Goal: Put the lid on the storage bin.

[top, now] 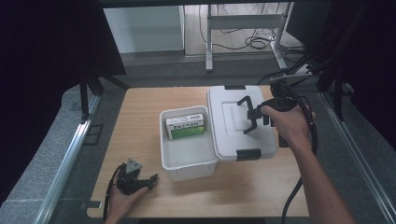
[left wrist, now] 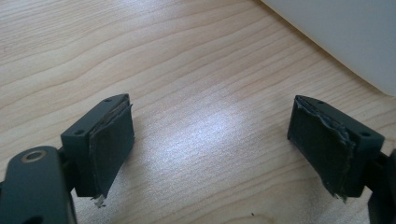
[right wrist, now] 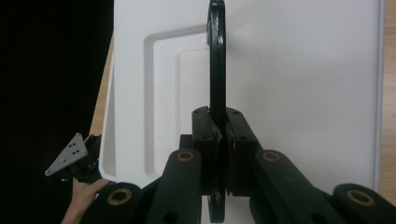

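Note:
A white lid [top: 224, 135] lies flat on the wooden table [top: 140, 121], right of an open white bin [top: 191, 171]. My right gripper [top: 253, 117] hovers over the lid and is shut on its thin black handle [right wrist: 217, 56], which stands up edge-on between the jaws; the right gripper [right wrist: 218, 128] pinches it low down. A green and white box [top: 186, 126] lies in the far end of the bin. My left gripper [top: 150, 181] rests on the table at the front left, open, and in its own view the left gripper [left wrist: 210, 140] has bare wood between its pads.
Black latches sit on the lid's near edge [top: 248, 154] and far edge [top: 235, 87]. The bin's white wall [left wrist: 345, 32] is close beyond the left jaws. Metal rails run along both table sides. A desk frame and cables stand beyond the far edge.

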{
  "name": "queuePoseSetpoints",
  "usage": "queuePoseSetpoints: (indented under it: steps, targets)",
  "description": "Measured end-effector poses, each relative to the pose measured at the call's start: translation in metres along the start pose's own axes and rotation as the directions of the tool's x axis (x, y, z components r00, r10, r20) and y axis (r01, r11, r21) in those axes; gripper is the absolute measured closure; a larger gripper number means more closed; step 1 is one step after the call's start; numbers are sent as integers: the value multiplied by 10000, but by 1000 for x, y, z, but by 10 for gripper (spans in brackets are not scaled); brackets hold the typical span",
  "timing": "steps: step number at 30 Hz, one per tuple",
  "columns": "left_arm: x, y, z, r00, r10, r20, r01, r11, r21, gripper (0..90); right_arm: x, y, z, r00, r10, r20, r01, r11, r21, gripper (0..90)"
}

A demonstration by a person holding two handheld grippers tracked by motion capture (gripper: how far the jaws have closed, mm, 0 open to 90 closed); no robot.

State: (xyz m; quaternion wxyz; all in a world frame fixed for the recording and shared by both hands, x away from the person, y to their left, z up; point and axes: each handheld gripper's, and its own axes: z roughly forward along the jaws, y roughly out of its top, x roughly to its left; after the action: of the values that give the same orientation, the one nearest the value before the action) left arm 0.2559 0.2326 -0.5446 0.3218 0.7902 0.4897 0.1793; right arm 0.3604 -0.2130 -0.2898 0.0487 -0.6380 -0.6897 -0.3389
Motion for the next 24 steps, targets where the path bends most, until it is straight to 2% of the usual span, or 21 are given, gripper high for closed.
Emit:
queuePoseSetpoints:
  steps: [15, 24]
  targets:
    - [0, 0, 0, 10000, 1, -4, -1, 10000, -20, 144, 41, 1, 22, 9978, -526, -397, 542, 9978, 382, 847]
    - [0, 0, 0, 10000, 6, 2, -6, 10000, -21, 144, 55, 1, 42, 9967, -517, -629, 555, 9966, 606, 847]
